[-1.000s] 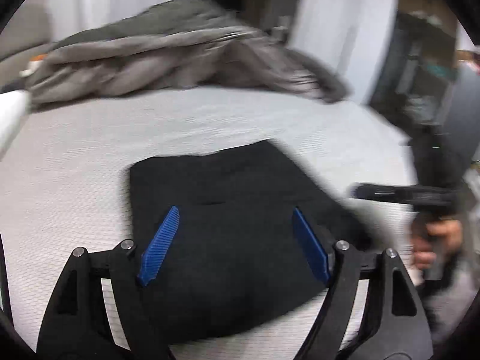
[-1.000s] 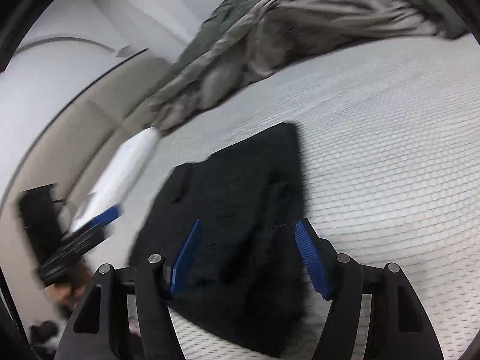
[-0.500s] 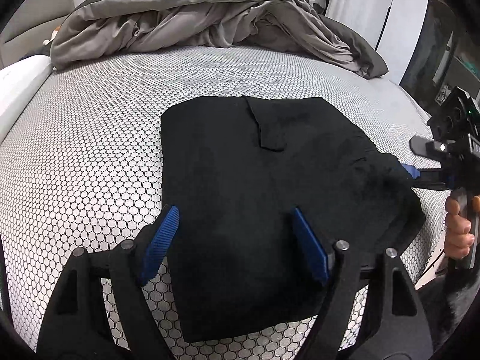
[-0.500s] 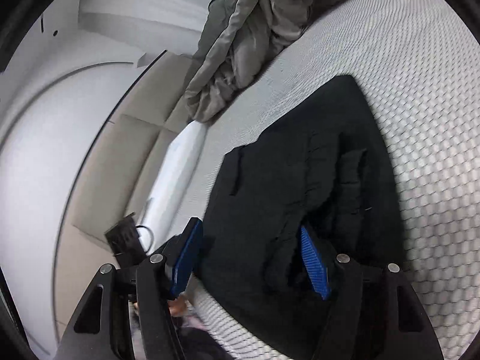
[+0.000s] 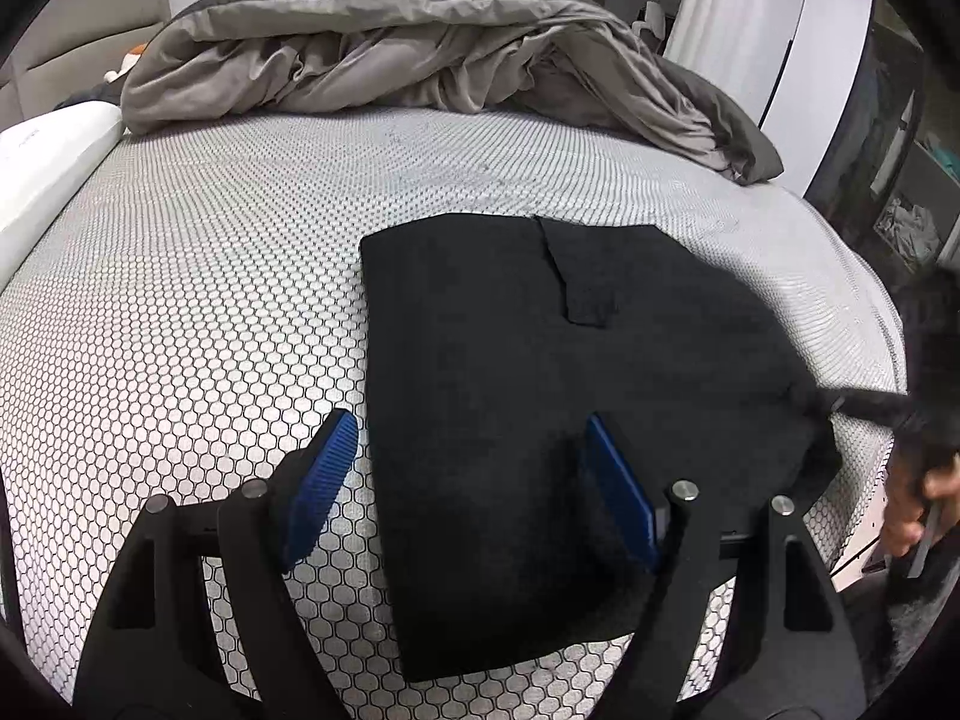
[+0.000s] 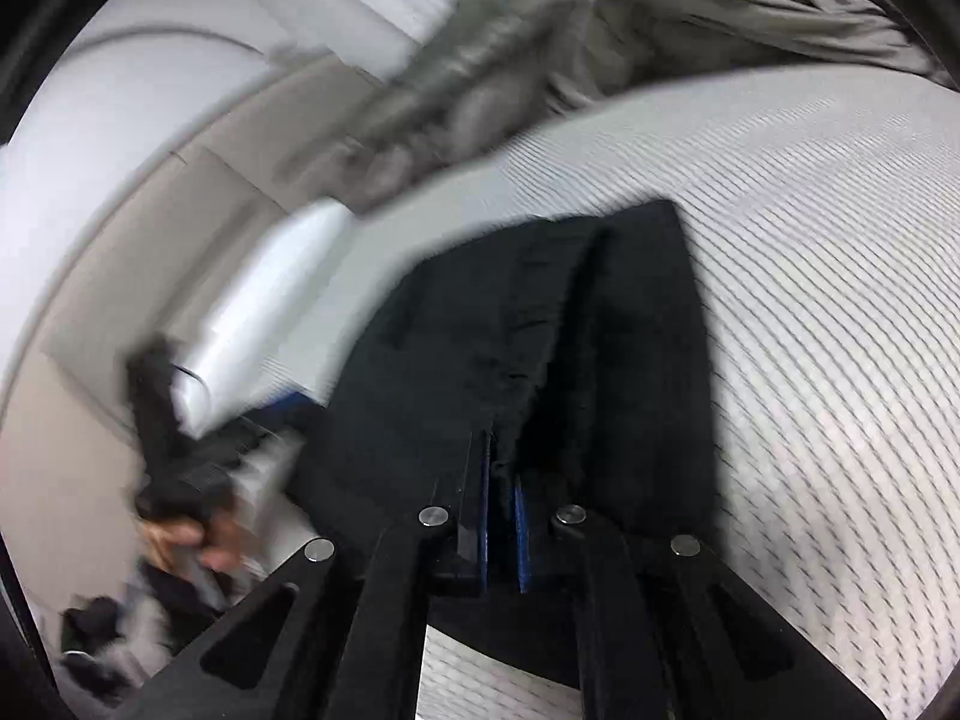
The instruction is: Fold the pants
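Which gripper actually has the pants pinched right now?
The right gripper: its blue pads are nearly together on a ridge of the black pants. The left gripper is spread wide above them, gripping nothing.

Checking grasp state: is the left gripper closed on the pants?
No. The left gripper is open, its blue pads spread wide above the black pants and pinching no cloth.
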